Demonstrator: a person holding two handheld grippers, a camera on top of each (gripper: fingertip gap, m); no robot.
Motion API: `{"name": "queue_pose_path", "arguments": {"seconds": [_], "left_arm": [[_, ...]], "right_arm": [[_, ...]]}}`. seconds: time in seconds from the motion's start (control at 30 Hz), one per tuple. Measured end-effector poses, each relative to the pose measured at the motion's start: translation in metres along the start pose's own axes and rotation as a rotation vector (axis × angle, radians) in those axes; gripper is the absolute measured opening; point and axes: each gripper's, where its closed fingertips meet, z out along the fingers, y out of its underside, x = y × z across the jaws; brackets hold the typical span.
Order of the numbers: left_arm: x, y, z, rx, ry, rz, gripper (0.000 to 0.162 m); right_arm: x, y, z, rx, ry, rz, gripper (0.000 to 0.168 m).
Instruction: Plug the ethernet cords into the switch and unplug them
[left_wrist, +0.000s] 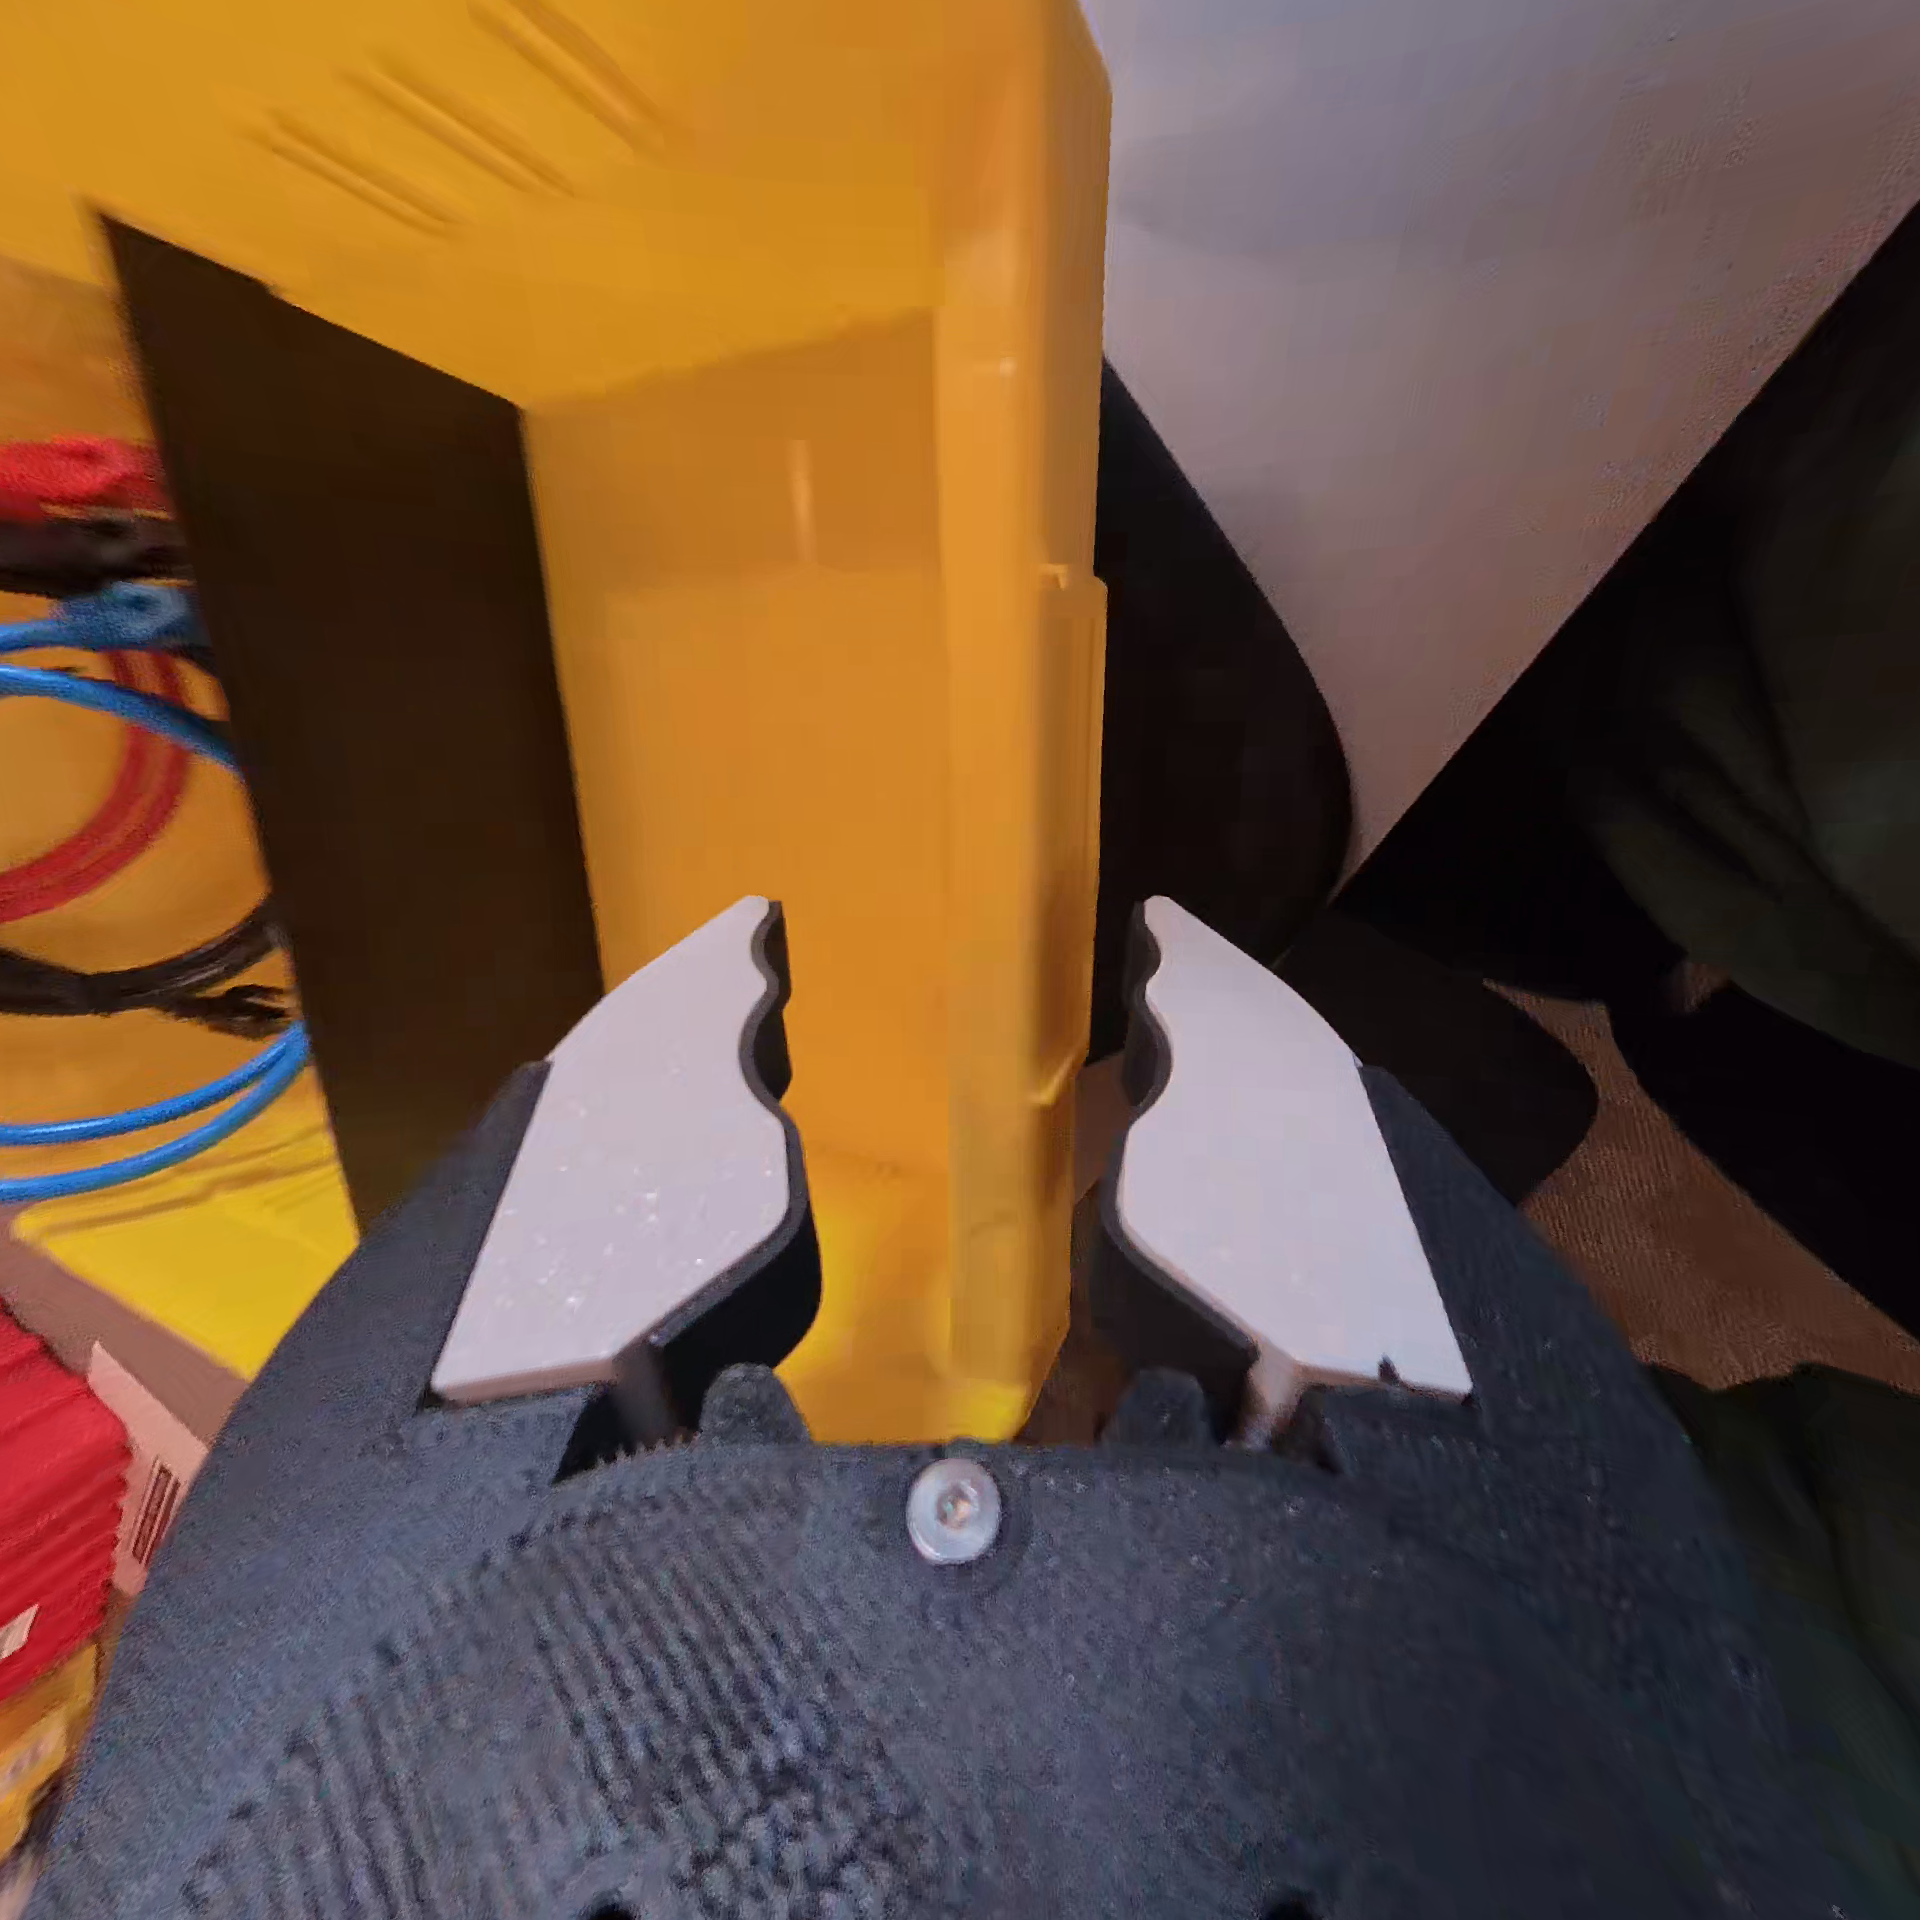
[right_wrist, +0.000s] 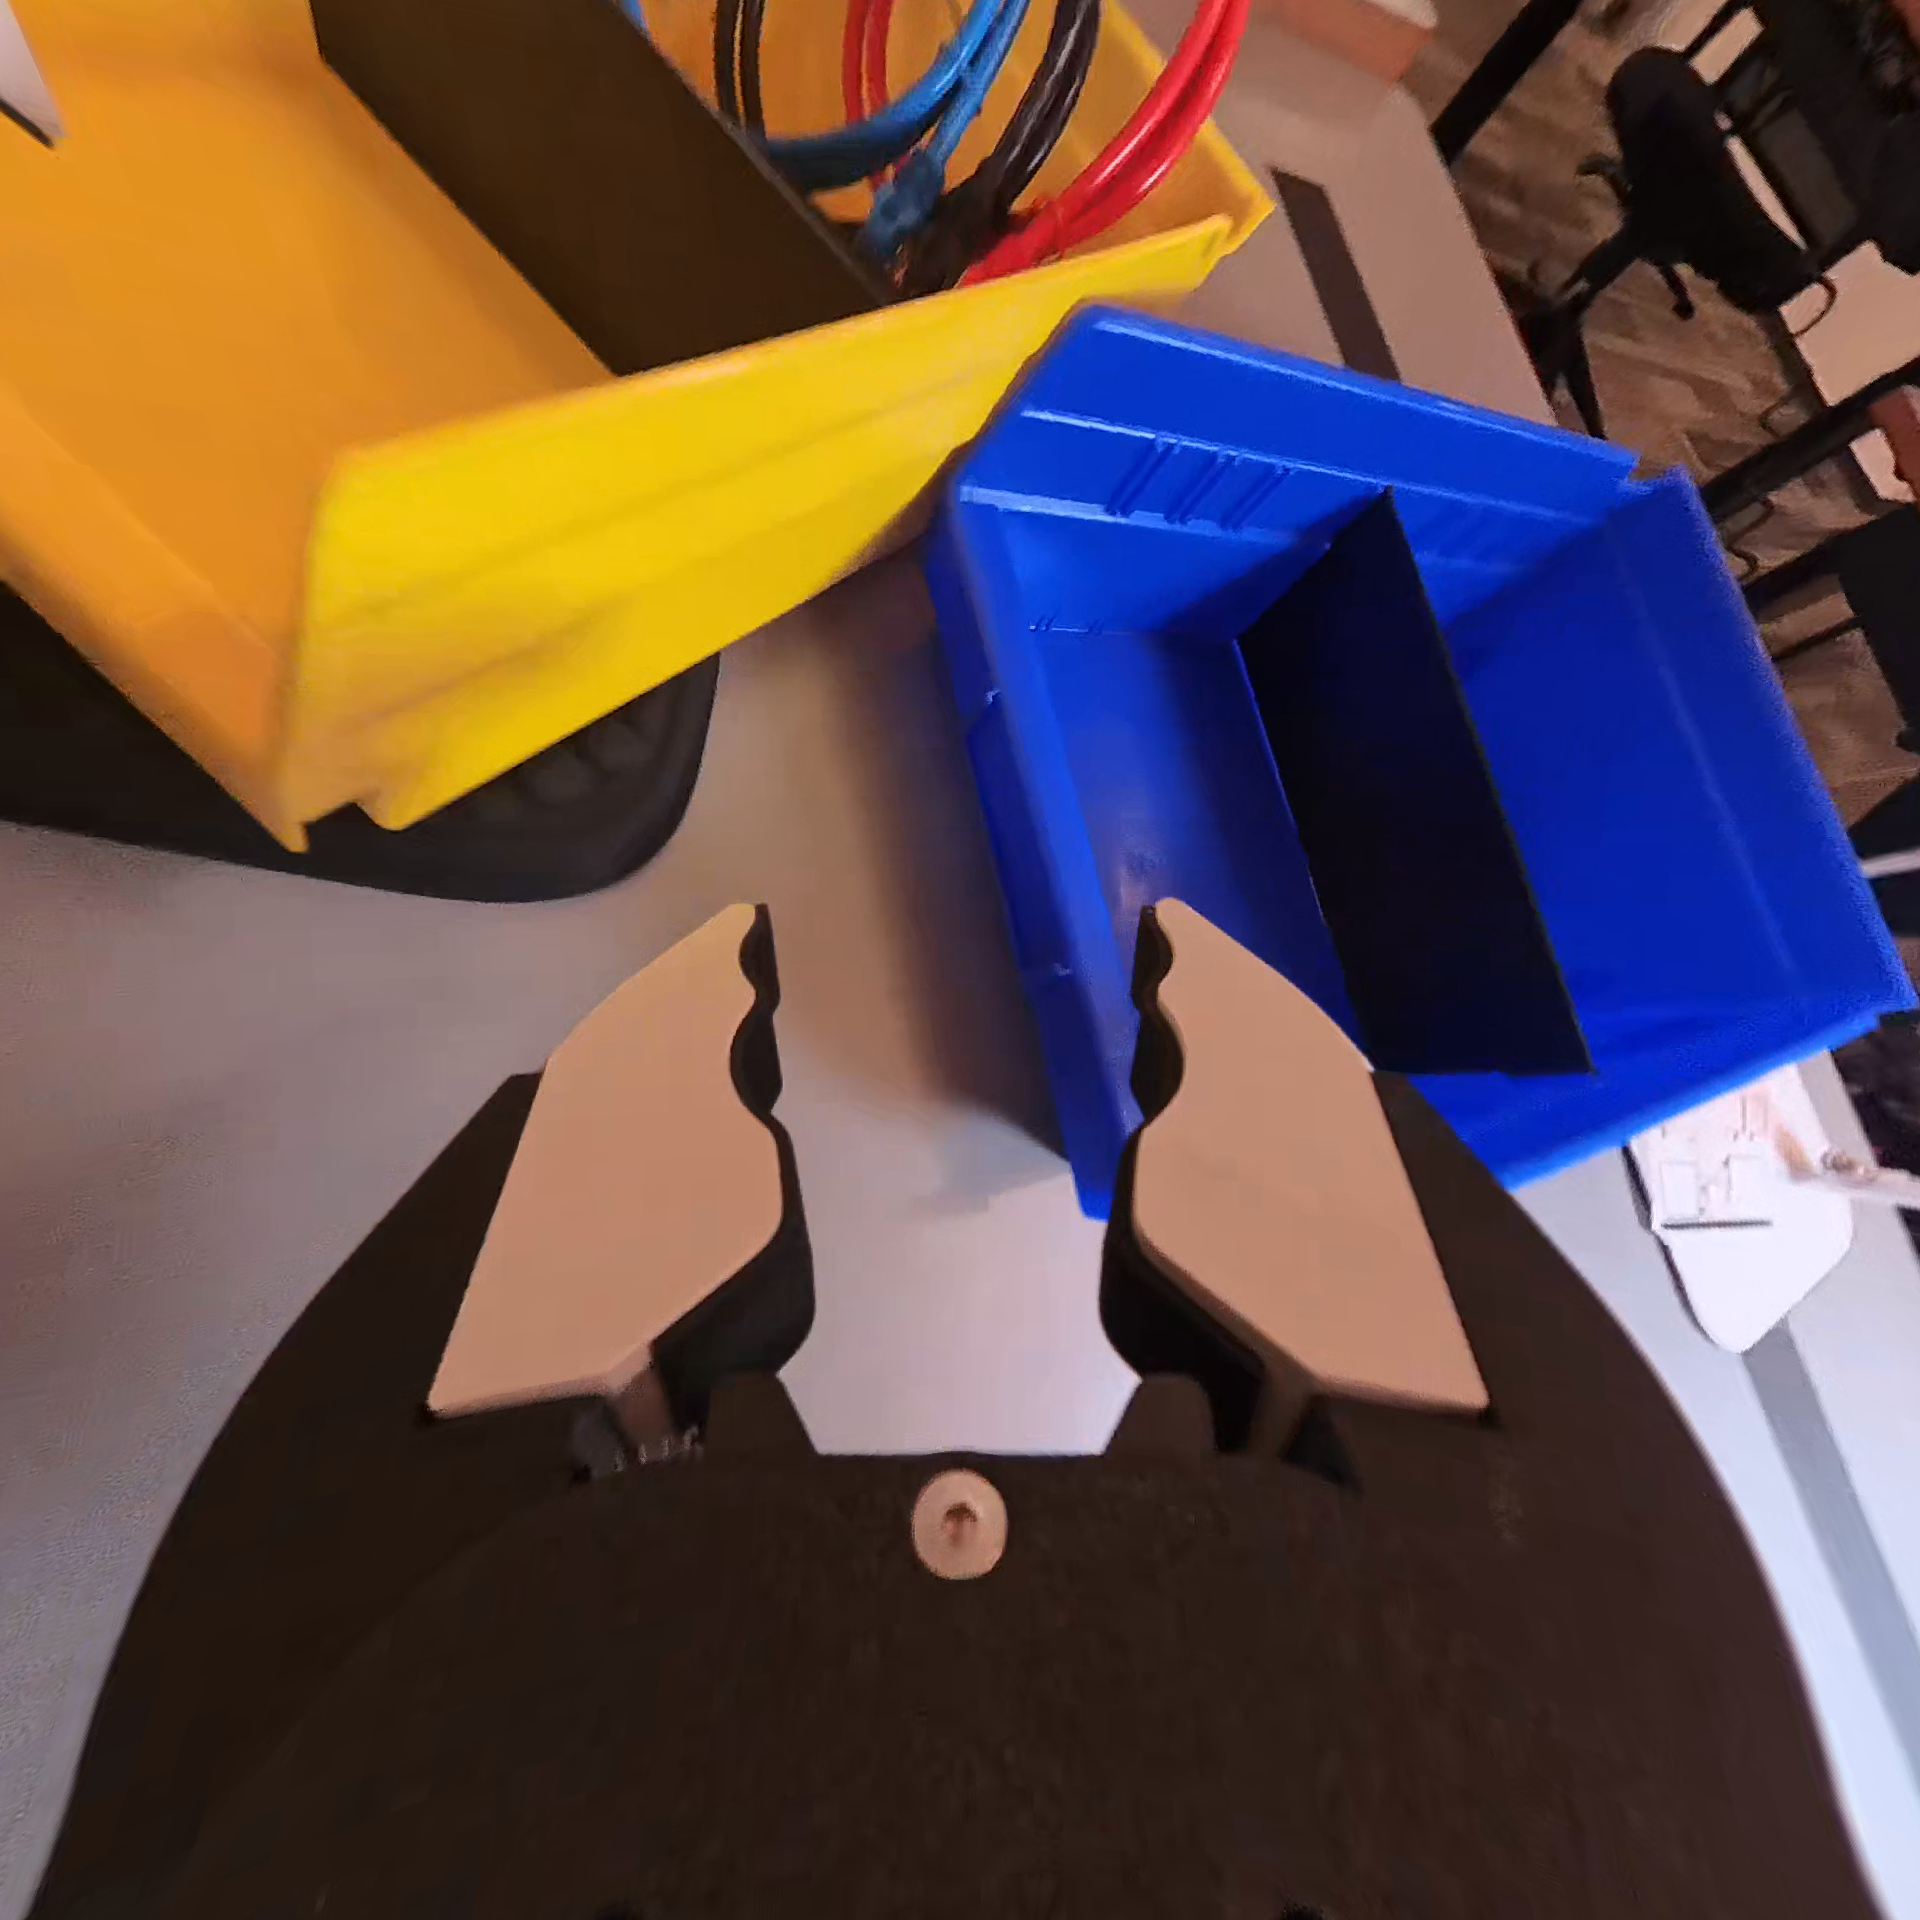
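The left gripper (left_wrist: 961, 914) gapes wide over the yellow bin's (left_wrist: 790, 644) wall, gripping nothing. The right gripper (right_wrist: 954, 920) gapes wide above the grey table (right_wrist: 208, 1039), the blue bin (right_wrist: 1621, 748) just right. Coiled ethernet cords (right_wrist: 997, 135) lie in the yellow bin's far compartment.

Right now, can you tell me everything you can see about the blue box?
The blue bin is a shiny, hard-looking plastic box with an open top, ribbed thick rim and sloping walls. A dark divider stands upright across the middle, splitting it in two; both halves look empty. It sits on the grey table, turned at an angle, with one corner right by the yellow bin, though I cannot tell if they touch. The open right tool is just in front of its near wall, not holding it.
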Motion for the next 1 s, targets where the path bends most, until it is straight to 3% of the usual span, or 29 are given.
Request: {"name": "queue_pose_path", "arguments": {"seconds": [0.03,0.23,0.53,0.57,0.63,0.8,0.87,1.0], "left_arm": [[0.001,0.005,0.009,-0.061,0.011,0.003,0.063],[0.007,0.012,0.025,-0.125,0.047,0.013,0.062],[0.009,0.01,0.034,-0.131,0.057,0.02,0.055],[0.009,0.01,0.034,-0.13,0.059,0.021,0.054],[0.011,0.01,0.035,-0.131,0.074,0.021,0.05],[0.013,0.01,0.035,-0.116,0.087,0.035,0.044],[0.01,0.009,0.033,-0.102,0.078,0.073,0.029],[0.007,0.019,0.027,-0.11,0.097,0.103,0.029]], "right_arm": [[0.002,0.002,0.008,-0.027,-0.01,-0.034,0.065],[0.001,0.018,0.049,-0.214,-0.042,-0.187,0.063],[0.017,0.045,0.076,-0.346,0.017,-0.171,0.057],[0.022,0.051,0.078,-0.377,0.031,-0.176,0.055],[0.036,0.057,0.077,-0.407,0.113,-0.266,0.032],[0.032,0.085,0.041,-0.427,0.058,-0.245,0.031],[0.03,0.105,0.015,-0.42,0.052,-0.219,0.032],[0.031,0.153,-0.043,-0.425,0.082,-0.134,0.032]]}}
